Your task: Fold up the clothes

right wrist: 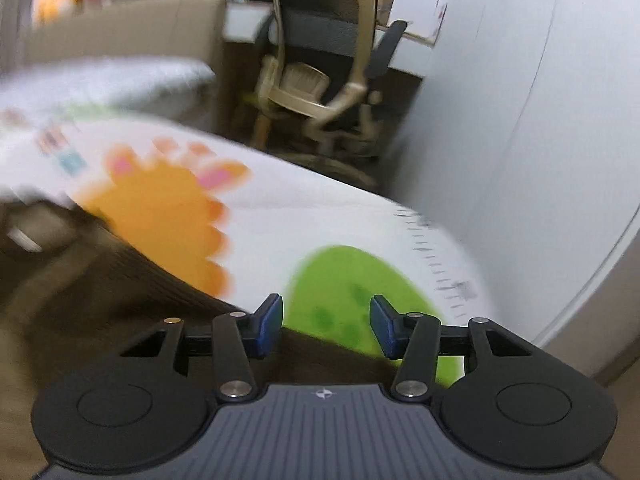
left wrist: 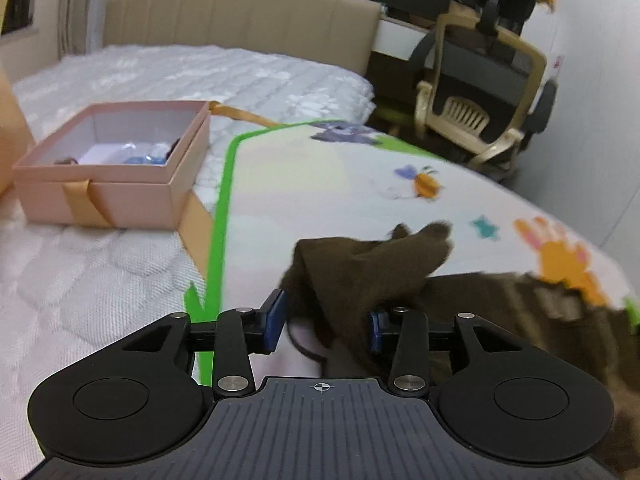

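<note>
In the left wrist view, a pale pink cardboard gift box [left wrist: 116, 168] with a tan ribbon sits open on the white quilted mattress [left wrist: 80, 280], to the left of the play mat. Small blue and white things lie inside it, too blurred to name. The cartoon-printed white play mat with a bright green border [left wrist: 320, 184] lies across the bed, and its green edge runs just right of the box. On the mat lies the dark brown fabric garment [left wrist: 380, 264]: a bunched fold rises near the mat's middle, and the rest spreads toward the mat's right side. The left gripper [left wrist: 324, 326] has its blue-padded fingers [left wrist: 274, 320] spread apart; the brown fabric drapes over the right pad and fills part of the gap, but the pads are not pressed together on it. Beyond the mat's far right corner stands a beige-framed office chair with dark mesh [left wrist: 480, 92].

In the right wrist view, blurred by motion, the garment [right wrist: 120, 288] covers the mat's [right wrist: 320, 216] lower left, beside an orange printed figure. The right gripper [right wrist: 326, 326] hovers above the garment's edge and a green patch on the mat, fingers [right wrist: 270, 322] spread wide with nothing between them. The chair [right wrist: 316, 72] stands past the mat.
</note>
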Motion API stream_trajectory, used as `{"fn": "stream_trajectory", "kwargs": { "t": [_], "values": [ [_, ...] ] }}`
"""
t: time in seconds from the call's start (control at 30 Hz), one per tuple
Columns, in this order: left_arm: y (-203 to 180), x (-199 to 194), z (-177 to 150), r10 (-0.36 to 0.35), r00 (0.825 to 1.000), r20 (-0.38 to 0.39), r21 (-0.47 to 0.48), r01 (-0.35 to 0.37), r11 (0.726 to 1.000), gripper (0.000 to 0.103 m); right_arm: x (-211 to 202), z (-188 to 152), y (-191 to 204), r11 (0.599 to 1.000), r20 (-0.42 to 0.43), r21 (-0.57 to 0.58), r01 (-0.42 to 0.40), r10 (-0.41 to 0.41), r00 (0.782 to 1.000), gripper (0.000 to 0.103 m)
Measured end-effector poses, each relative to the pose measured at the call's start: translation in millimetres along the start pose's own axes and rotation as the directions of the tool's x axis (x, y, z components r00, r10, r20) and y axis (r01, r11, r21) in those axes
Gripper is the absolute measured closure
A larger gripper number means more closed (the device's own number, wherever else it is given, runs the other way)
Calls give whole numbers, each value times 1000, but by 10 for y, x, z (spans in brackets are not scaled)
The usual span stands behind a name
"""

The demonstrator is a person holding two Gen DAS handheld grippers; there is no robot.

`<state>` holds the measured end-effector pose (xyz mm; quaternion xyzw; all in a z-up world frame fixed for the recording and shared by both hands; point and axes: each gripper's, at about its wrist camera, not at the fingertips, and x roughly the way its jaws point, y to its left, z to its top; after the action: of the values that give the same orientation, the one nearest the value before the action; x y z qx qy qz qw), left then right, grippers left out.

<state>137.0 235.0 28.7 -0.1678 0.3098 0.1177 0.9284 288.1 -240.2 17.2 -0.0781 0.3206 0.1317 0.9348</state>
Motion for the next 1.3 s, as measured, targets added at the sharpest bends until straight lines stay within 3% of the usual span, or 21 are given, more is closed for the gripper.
{"fn": "stream_trajectory", "kwargs": {
  "t": [0.07, 0.13, 0.23, 0.3, 0.33, 0.47, 0.53, 0.63, 0.7, 0.8, 0.87, 0.97, 1.1, 1.3],
  "values": [
    [-135, -164, 56, -91, 996, 22, 13, 91, 996, 58, -122, 66, 56, 986, 8, 67, -154, 153, 988, 54],
    [-369, -196, 119, -229, 973, 14, 30, 228, 973, 49, -134, 113, 186, 957, 1, 105, -271, 272, 962, 54],
    [-700, 9, 172, -415, 908, -64, -14, 415, 910, 30, 22, 148, 450, 900, -34, 171, -402, 413, 910, 54],
    [-884, 310, 165, -496, 855, -154, -81, 489, 869, 29, 171, 132, 582, 874, -58, 208, -439, 459, 886, 54],
    [-948, 458, 149, -502, 844, -186, -109, 491, 865, 31, 245, 123, 644, 862, -69, 225, -454, 479, 875, 54],
    [-963, 920, 66, -481, 840, -252, -198, 442, 875, 32, 454, 28, 773, 839, -139, 280, -467, 517, 845, 53],
    [-917, 1033, 39, -468, 842, -267, -222, 419, 880, 32, 455, 28, 766, 824, -137, 289, -487, 539, 831, 53],
    [-875, 1158, 16, -442, 851, -284, -220, 391, 894, 30, 611, 138, 721, 766, -90, 350, -539, 601, 794, 53],
    [-941, 1297, 63, -456, 847, -274, -234, 401, 886, 29, 745, 250, 676, 763, -33, 367, -532, 582, 813, 53],
    [-1049, 1521, 162, -485, 841, -240, -270, 422, 865, 29, 884, 367, 544, 805, 72, 386, -451, 462, 884, 53],
    [-1089, 1609, 249, -462, 868, -184, -270, 407, 872, 28, 942, 372, 488, 829, 93, 389, -401, 398, 913, 53],
    [-1109, 1663, 338, -408, 904, -127, -230, 374, 899, 26, 1027, 314, 448, 831, 49, 408, -378, 394, 918, 53],
    [-1068, 1610, 309, -383, 909, -163, -209, 347, 914, 22, 775, 309, 445, 866, 52, 336, -370, 375, 926, 48],
    [-1215, 1000, 141, -340, 924, -173, 4, 346, 938, 11, -191, 35, 441, 928, 77, 149, -341, 333, 940, 37]
  ]
}}
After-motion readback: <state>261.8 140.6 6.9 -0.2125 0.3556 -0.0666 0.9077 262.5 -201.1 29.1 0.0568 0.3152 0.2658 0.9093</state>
